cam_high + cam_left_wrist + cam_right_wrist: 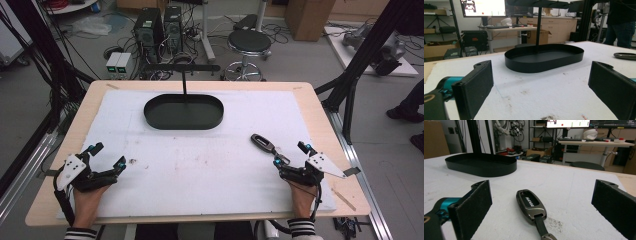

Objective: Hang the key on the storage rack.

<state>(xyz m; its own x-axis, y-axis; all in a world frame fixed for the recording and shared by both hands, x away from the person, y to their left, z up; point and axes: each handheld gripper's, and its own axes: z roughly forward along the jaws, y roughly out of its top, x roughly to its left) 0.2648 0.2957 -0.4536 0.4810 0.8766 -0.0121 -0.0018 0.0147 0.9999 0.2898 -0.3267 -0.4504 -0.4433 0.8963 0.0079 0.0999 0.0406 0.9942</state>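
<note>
Right gripper (pixel 290 154) jaws apart, straddling slim grey metal key fob (pixel 531 205), well short of black oval tray (pixel 183 111). Risk: smooth fob slipping, strap snagging. Left gripper (pixel 107 156) jaws apart, empty.

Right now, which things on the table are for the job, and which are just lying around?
For the job:
- car key, lying between the open right gripper jaws
- black oval tray
- left gripper, open, holding nothing

Just lying about:
- stool
- computer towers
- cables on the floor
</note>
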